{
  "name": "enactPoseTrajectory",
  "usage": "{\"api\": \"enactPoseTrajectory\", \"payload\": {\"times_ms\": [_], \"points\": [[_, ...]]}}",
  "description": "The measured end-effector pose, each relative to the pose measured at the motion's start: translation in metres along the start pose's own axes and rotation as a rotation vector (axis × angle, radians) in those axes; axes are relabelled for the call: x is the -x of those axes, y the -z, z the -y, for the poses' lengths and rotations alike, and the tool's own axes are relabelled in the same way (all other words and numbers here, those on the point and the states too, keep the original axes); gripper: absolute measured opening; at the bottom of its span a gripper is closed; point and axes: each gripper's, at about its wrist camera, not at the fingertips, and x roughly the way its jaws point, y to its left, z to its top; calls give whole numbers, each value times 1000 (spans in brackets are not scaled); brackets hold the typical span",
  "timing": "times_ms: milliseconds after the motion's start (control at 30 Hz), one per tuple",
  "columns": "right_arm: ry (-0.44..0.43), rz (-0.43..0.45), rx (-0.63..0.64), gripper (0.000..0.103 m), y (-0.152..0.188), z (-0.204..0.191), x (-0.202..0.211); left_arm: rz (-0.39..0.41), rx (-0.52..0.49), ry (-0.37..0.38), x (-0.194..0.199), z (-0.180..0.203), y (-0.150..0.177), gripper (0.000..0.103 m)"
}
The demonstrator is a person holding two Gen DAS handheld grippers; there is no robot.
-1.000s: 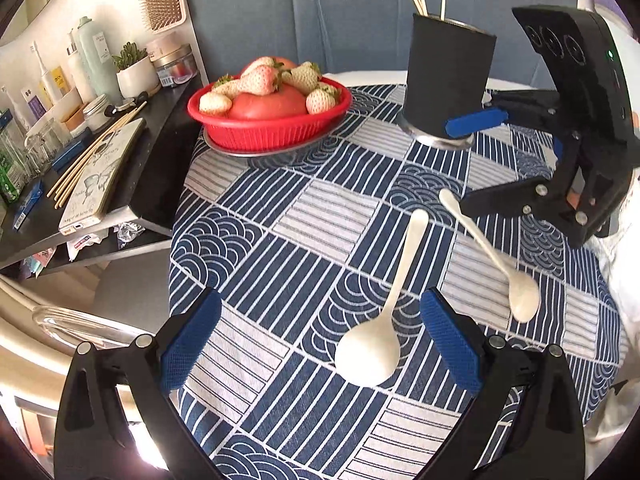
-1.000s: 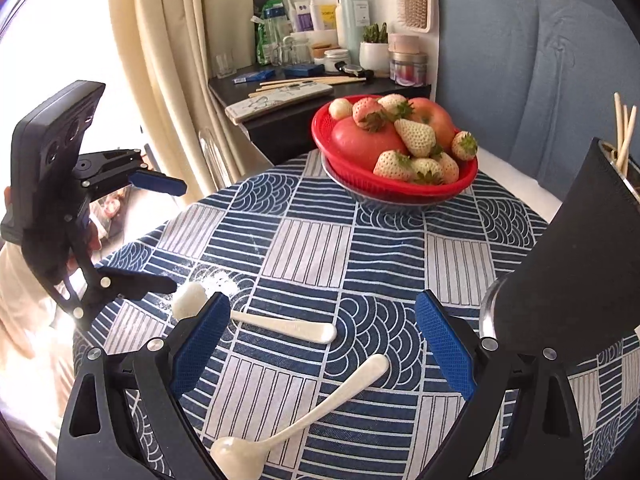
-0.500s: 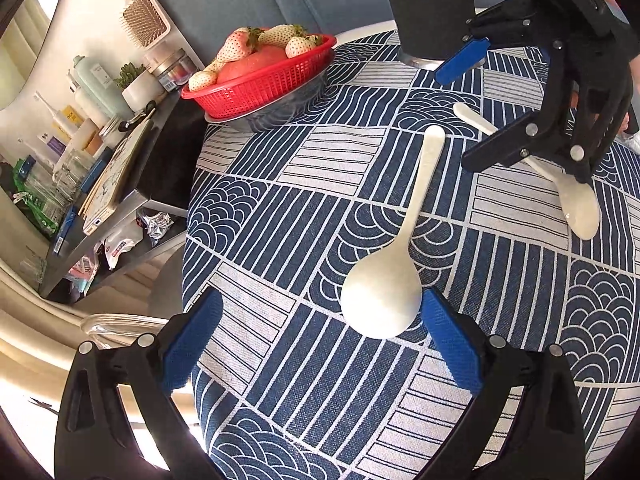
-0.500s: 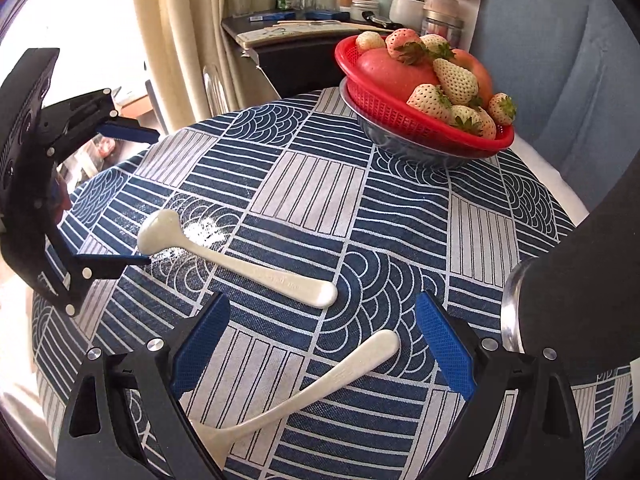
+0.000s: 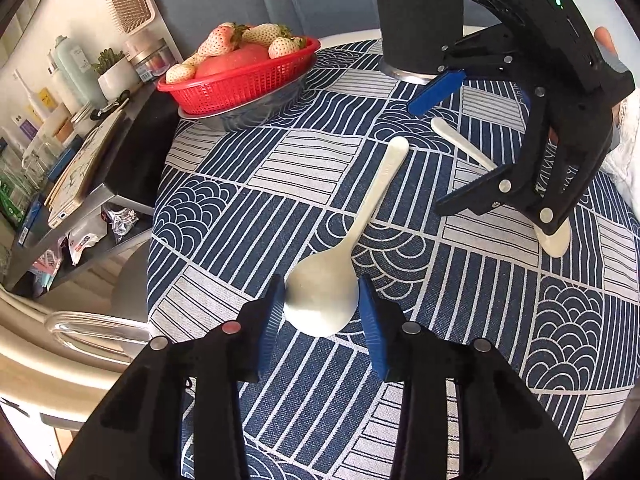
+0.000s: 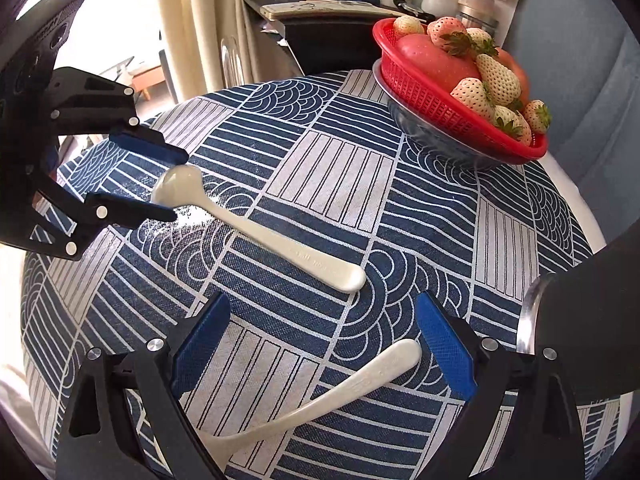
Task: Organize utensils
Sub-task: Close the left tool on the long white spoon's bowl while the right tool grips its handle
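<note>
Two white spoons lie on the blue patterned tablecloth (image 5: 460, 320). My left gripper (image 5: 322, 312) has its blue pads against both sides of the near spoon's bowl (image 5: 322, 300), its handle pointing away; it also shows in the right wrist view (image 6: 176, 190), with the left gripper (image 6: 168, 180) around the bowl. My right gripper (image 6: 320, 348) is open, low over the second spoon's handle (image 6: 360, 380). In the left wrist view the right gripper (image 5: 460, 140) straddles that spoon (image 5: 464, 144). The black utensil holder (image 5: 416, 16) stands at the back.
A red basket of strawberries (image 5: 240, 76) sits at the table's far left; it also shows in the right wrist view (image 6: 460, 92). A dark side shelf (image 5: 80, 152) with bottles, a book and chopsticks stands beyond the table edge. The holder (image 6: 592, 320) is at right.
My left gripper has gone down to the near spoon and closed its pads on the bowl. My right gripper has moved lower and forward over the second spoon's handle, still open.
</note>
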Motion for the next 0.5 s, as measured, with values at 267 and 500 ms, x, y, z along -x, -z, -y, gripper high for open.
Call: {"api": "enactPoseTrajectory", "payload": {"times_ms": [267,500], "points": [[1,32,7,89,-10,0,9,10,139,150,4,-29,6,37],[-44,48,75,89,-14,-16,14,-78,97,224,2,-35,-8,35]]}}
